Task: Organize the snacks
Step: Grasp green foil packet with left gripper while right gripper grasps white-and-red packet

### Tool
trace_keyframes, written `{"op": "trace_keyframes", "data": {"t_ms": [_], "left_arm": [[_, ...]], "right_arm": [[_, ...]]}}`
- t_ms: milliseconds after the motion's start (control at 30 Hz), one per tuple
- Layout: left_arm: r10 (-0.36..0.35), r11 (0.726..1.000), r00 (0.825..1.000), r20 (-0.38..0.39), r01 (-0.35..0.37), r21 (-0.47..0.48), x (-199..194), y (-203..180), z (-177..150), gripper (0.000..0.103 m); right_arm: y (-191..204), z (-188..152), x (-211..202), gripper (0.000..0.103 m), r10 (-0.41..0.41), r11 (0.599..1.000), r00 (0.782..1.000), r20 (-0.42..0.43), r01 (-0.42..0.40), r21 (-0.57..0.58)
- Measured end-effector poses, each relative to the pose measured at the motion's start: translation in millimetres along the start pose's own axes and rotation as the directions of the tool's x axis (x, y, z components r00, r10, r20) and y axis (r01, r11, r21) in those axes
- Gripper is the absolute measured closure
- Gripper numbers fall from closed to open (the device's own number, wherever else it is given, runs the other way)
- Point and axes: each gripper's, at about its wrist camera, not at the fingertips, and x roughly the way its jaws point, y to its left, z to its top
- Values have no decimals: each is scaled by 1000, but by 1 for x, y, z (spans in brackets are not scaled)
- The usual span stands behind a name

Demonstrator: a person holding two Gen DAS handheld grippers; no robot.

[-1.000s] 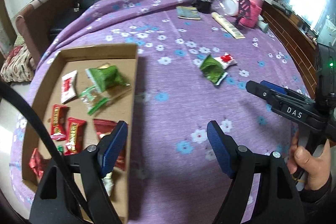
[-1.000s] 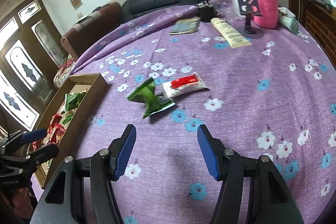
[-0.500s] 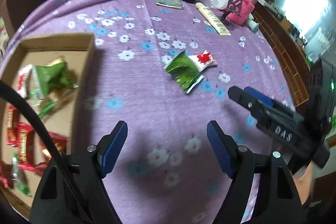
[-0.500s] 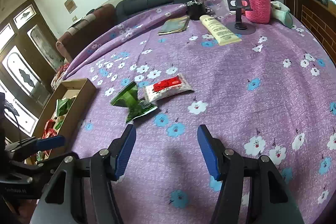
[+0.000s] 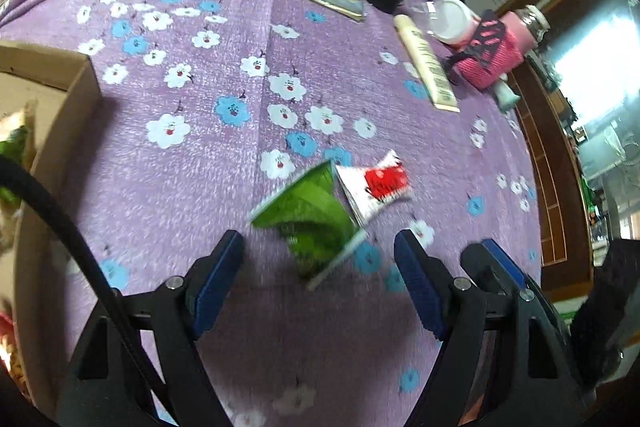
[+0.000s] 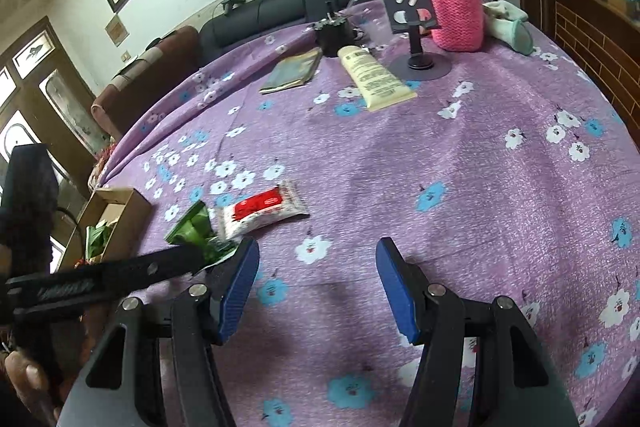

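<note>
A green snack packet (image 5: 310,217) lies on the purple flowered cloth, with a white and red packet (image 5: 376,185) beside it on the right. My left gripper (image 5: 318,267) is open, its blue pads on either side of the green packet's near end, just above it. A cardboard box (image 5: 76,95) with snacks sits at the left. In the right wrist view the green packet (image 6: 192,229), the white and red packet (image 6: 262,211) and the box (image 6: 120,205) lie at left. My right gripper (image 6: 316,279) is open and empty over bare cloth.
At the table's far side stand a pink knitted bottle (image 6: 454,1), a phone stand (image 6: 418,41), a cream tube (image 6: 374,79), a small book (image 6: 294,71) and a black object (image 6: 334,35). A black sofa (image 6: 260,19) runs behind.
My left gripper has swung right from over the box to the green packet, which now sits between its pads. The right gripper has moved slightly closer to the packets.
</note>
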Motion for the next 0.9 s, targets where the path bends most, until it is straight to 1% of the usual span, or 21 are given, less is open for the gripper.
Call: {"op": "trace_keyframes", "data": {"t_ms": [67, 100, 133, 167, 200, 233, 367, 500, 567, 633, 700, 733, 833, 867, 900], "left_arm": [[19, 1000, 1000, 3, -19, 19, 1, 0, 2, 27], [28, 999, 1000, 8, -28, 35, 0, 1, 2, 34], [48, 998, 999, 11, -48, 51, -1, 3, 2, 47], [62, 995, 998, 12, -62, 75, -2, 5, 2, 53], [67, 993, 998, 7, -67, 93, -4, 9, 1, 67], [75, 991, 997, 5, -75, 111, -6, 13, -1, 68], [108, 984, 994, 6, -107, 144, -14, 24, -6, 68], [94, 988, 995, -20, -91, 127, -18, 33, -7, 68], [77, 990, 997, -27, -73, 123, -19, 34, -6, 60], [74, 990, 997, -22, -71, 121, -19, 33, -4, 40], [84, 989, 996, -12, -82, 119, -18, 31, -2, 35], [85, 990, 996, -14, -83, 111, -16, 32, -1, 35], [91, 990, 996, 4, -90, 109, -15, 33, 2, 37], [102, 988, 995, 10, -103, 115, -13, 32, 2, 40], [128, 984, 991, 23, -130, 125, -13, 31, 1, 51]], "right_arm": [[-2, 1, 3, 42, -1, 1000, 1000, -4, 1, 3], [-3, 2, 4, 42, 3, 1000, 1000, -6, -3, 1], [-3, 3, 6, 42, 5, 1000, 1000, -9, -5, -1], [-2, 5, 7, 42, 9, 1000, 1000, -10, -9, -3], [1, 7, 9, 42, 16, 1000, 1000, -11, -17, -11], [3, 8, 11, 42, 20, 1000, 1000, -13, -20, -20], [19, 14, 23, 42, 33, 997, 999, -28, -35, -66], [36, 20, 37, 42, 44, 993, 998, -49, -49, -106], [45, 22, 48, 40, 34, 990, 997, -67, -43, -136], [53, 23, 59, 39, 22, 986, 996, -87, -36, -160], [58, 23, 71, 38, -2, 982, 995, -104, -18, -186], [59, 23, 75, 38, -6, 981, 994, -110, -15, -194], [64, 23, 78, 38, -42, 972, 995, -91, 19, -236], [66, 22, 79, 39, -60, 966, 994, -86, 36, -254], [67, 22, 78, 45, -73, 962, 994, -81, 49, -268]]}}
